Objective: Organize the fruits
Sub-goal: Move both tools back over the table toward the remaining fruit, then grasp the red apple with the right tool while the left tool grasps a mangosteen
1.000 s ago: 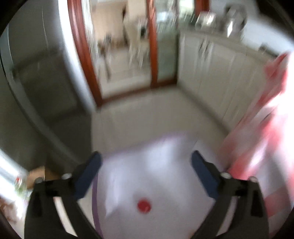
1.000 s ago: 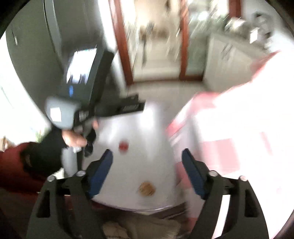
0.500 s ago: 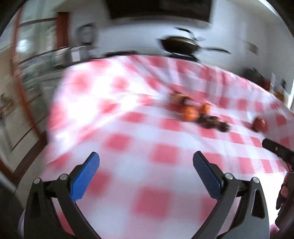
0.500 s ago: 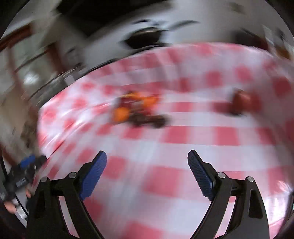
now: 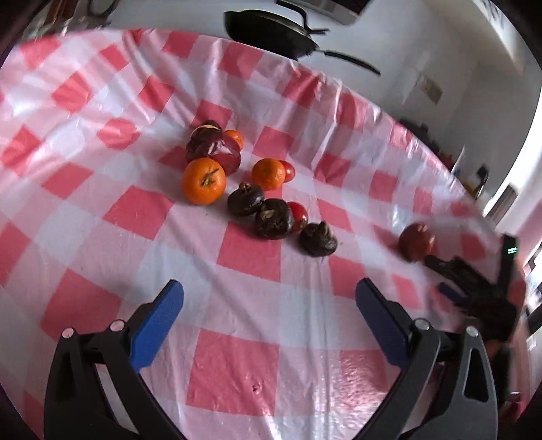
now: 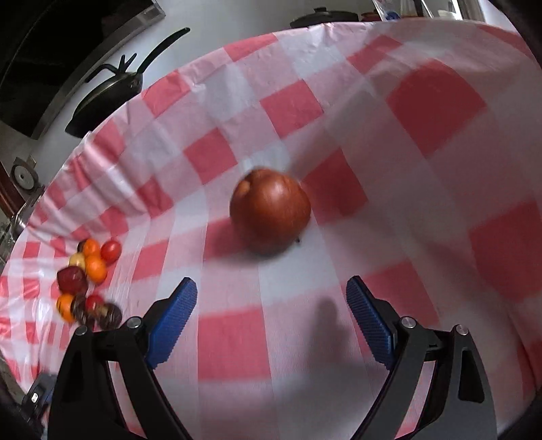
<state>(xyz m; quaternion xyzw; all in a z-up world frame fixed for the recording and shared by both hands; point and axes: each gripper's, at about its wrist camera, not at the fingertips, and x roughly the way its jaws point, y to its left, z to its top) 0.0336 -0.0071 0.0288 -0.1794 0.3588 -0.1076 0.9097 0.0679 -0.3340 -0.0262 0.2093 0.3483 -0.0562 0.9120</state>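
My left hand-held gripper point(image 5: 269, 301) hangs over the checked surface point(image 5: 237, 365) with its blue fingers spread wide and nothing between them. Ahead of it lies a cluster of fruit: a large orange point(image 5: 203, 181) at the left, touching a dark red fruit point(image 5: 212, 149) behind it, then a smaller orange point(image 5: 268, 174), and three dark wrinkled fruits point(image 5: 274, 218) in a line with a red tomato point(image 5: 299, 214) tucked against the middle one. Well apart to the right sits a lone red apple point(image 5: 416, 241). My right hand-held gripper point(image 6: 271, 311) is also wide open and holds nothing; the apple lies just ahead of its fingers, slightly blurred. A black pan point(image 5: 271, 32) sits beyond the surface's far edge.
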